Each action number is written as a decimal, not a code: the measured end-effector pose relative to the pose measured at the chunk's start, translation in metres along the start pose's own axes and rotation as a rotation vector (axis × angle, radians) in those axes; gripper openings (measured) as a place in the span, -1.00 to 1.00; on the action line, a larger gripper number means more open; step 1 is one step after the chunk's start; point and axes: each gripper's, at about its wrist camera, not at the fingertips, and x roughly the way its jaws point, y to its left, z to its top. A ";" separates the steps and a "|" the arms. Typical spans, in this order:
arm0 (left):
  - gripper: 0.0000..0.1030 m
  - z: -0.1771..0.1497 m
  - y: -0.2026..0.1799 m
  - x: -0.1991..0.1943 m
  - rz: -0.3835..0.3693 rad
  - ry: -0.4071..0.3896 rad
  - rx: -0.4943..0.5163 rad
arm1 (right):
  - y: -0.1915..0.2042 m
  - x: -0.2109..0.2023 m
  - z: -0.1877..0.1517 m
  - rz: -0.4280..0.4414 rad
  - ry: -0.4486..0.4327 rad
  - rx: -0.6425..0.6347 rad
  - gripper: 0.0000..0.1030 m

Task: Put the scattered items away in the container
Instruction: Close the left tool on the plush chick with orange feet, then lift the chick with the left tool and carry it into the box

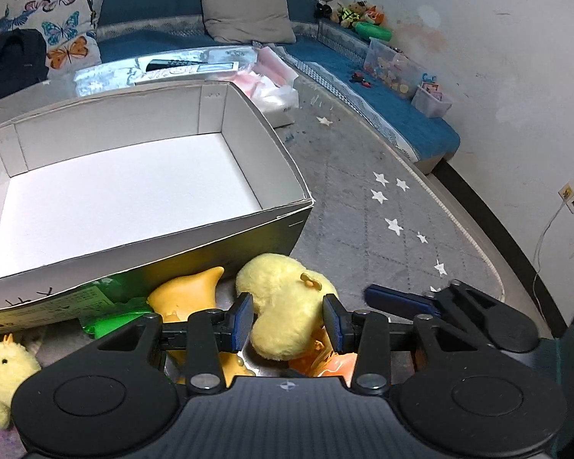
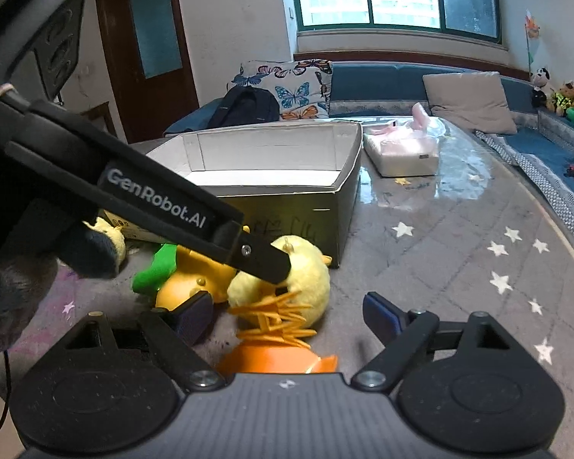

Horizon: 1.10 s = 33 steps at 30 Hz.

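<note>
From the left wrist, the left gripper [image 1: 288,323] bracketed the fluffy yellow plush chick [image 1: 283,306], its fingers [image 1: 243,321] apart and seemingly not yet pressing; closing them and lifting into the empty white cardboard box [image 1: 248,122] at far left looked next. Two yellow plush toys showed, the second [image 1: 0,371] at near left

From the right wrist, the right gripper [image 2: 283,315] hung spread over one orange spiky plastic toy [image 2: 279,340], holding nothing

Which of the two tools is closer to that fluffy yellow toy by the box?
Left. The left tool straddles the yellow toy, one pad either side. The right tool sits just short of it, over an orange toy, its jaws wide apart.
</note>
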 end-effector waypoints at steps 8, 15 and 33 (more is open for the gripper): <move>-0.17 0.004 0.007 0.010 -0.050 0.039 -0.048 | -0.004 0.016 0.000 0.023 0.036 0.004 0.40; -0.15 0.005 0.013 0.019 -0.089 0.073 -0.110 | -0.003 0.019 0.001 0.029 0.036 -0.003 0.25; -0.22 0.013 0.005 -0.055 -0.134 -0.122 -0.081 | 0.022 -0.028 0.026 0.001 -0.085 -0.106 0.23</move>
